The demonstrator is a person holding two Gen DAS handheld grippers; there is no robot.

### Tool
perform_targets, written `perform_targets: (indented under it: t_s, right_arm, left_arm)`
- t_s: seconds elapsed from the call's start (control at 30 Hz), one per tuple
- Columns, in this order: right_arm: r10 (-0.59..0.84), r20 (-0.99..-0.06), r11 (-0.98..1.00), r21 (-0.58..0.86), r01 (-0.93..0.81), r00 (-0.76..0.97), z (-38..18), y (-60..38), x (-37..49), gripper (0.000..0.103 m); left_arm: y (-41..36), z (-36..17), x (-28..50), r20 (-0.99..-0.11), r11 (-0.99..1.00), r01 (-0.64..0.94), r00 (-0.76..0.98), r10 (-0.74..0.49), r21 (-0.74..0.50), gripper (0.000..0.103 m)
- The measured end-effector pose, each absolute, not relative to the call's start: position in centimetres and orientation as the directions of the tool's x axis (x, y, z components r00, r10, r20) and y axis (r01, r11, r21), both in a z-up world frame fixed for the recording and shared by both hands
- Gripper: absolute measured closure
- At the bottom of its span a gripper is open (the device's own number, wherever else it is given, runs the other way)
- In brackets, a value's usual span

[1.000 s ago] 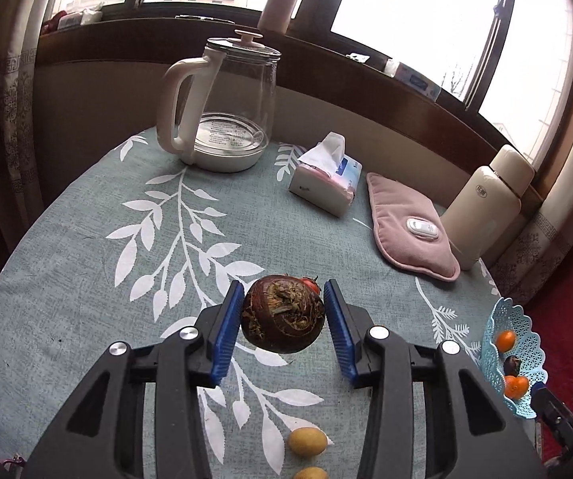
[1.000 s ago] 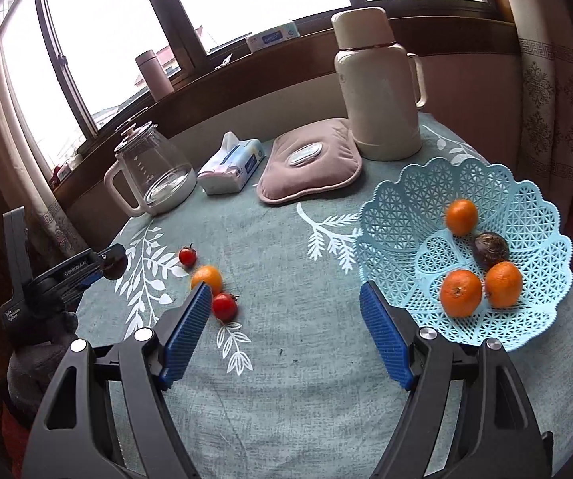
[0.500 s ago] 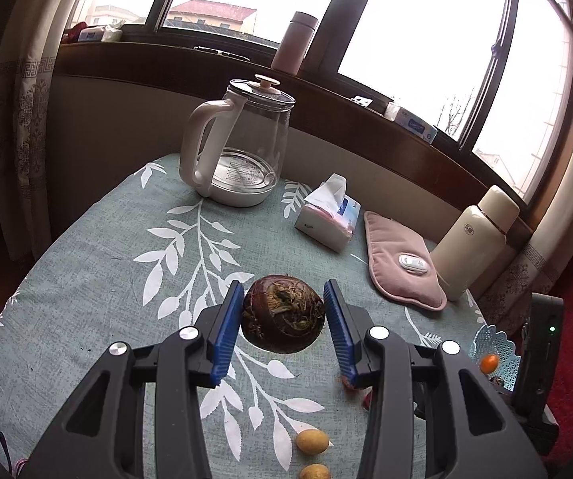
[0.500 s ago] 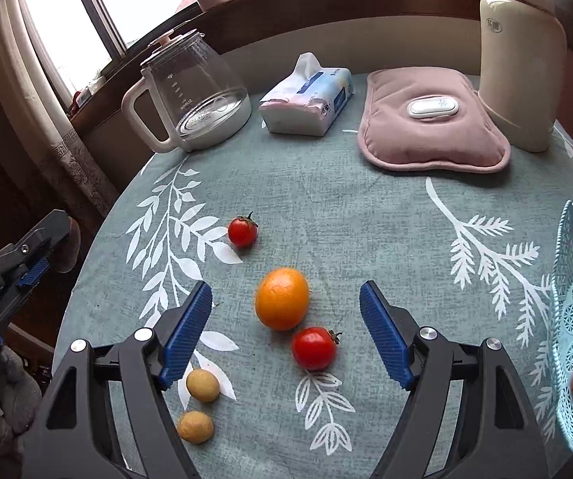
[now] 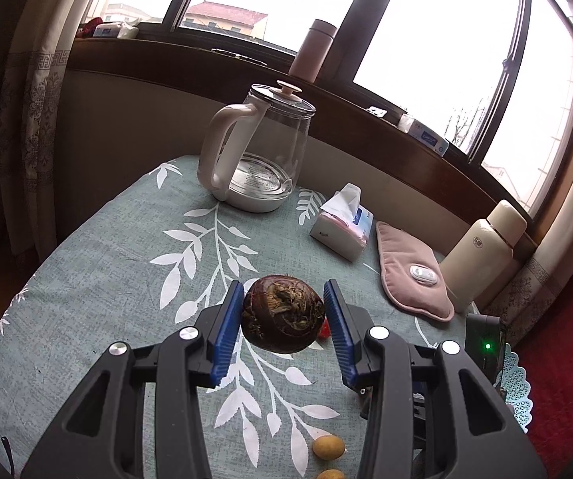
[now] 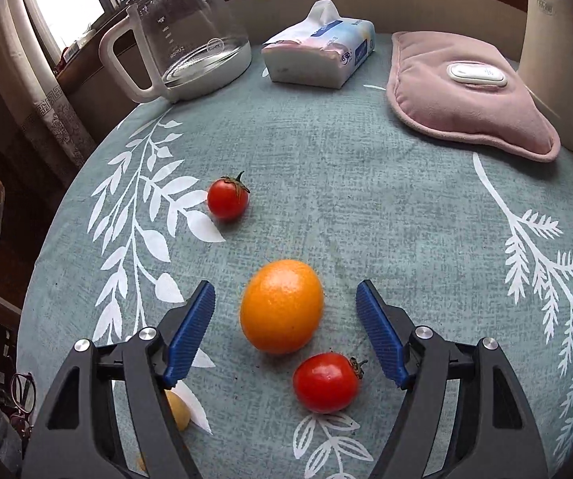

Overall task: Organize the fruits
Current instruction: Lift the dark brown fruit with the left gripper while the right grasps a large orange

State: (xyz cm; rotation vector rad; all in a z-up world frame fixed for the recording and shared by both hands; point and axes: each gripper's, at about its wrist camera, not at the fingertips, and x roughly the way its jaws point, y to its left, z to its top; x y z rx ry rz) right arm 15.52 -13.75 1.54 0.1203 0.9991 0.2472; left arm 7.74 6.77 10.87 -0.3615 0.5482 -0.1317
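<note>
My left gripper (image 5: 284, 321) is shut on a dark brown round fruit (image 5: 283, 318) and holds it above the table. My right gripper (image 6: 285, 305) is open, low over the table, with an orange (image 6: 281, 305) between its fingers, not touched. A red tomato (image 6: 325, 382) lies just below the orange, a smaller tomato (image 6: 227, 198) farther left. A small yellow fruit (image 6: 177, 410) peeks out under the right gripper's left finger; two yellow fruits (image 5: 328, 447) show in the left wrist view. The blue basket's rim (image 5: 516, 385) shows at the right.
A glass kettle (image 6: 184, 36), a tissue pack (image 6: 320, 54), a pink heat pad (image 6: 468, 95) and a cream thermos (image 6: 554, 52) stand along the far side of the table. The table edge curves down at the left.
My right gripper has swung left away from the basket and come down around the orange. My left gripper has kept the brown fruit and moved back and up a little.
</note>
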Motion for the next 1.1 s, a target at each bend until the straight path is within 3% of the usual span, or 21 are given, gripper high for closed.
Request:
perform_targets:
  t_s: [0.1, 0.13, 0.37, 0.83, 1.1]
  right_arm:
    - [0.240, -0.821, 0.970, 0.186, -0.154, 0.518, 1.6, -13.5, 15.6, 0.062]
    - [0.241, -0.821, 0.970, 0.187, -0.154, 0.518, 1.6, -13.5, 15.6, 0.064]
    - [0.228, -0.796, 0.973, 0.202, -0.109, 0.561, 3.1, -14.4, 15.3, 0.064]
    - [0.198, -0.659, 0.966, 0.256, -0.032, 0.725, 11.8, -20.8, 12.6, 0.064]
    - [0.142, -0.645, 0.969, 0.247, 0.029, 0.751, 13.0, -25.6, 9.6, 0.064]
  left_arm:
    - [7.0, 10.7, 7.7, -0.485, 0.928, 0.022, 0.848, -0.215, -0.372, 0.061]
    - [7.1, 10.6, 7.8, -0.486, 0.928, 0.019, 0.848, -0.213, -0.373, 0.061]
    - [7.6, 10.5, 7.7, -0.483, 0.924, 0.010, 0.850, -0.210, -0.383, 0.061]
    - [6.4, 12.1, 6.6, -0.446, 0.924, 0.063, 0.862, -0.241, -0.377, 0.061]
    - [4.1, 13.0, 6.0, -0.438, 0.921, 0.127, 0.850, -0.292, -0.367, 0.061]
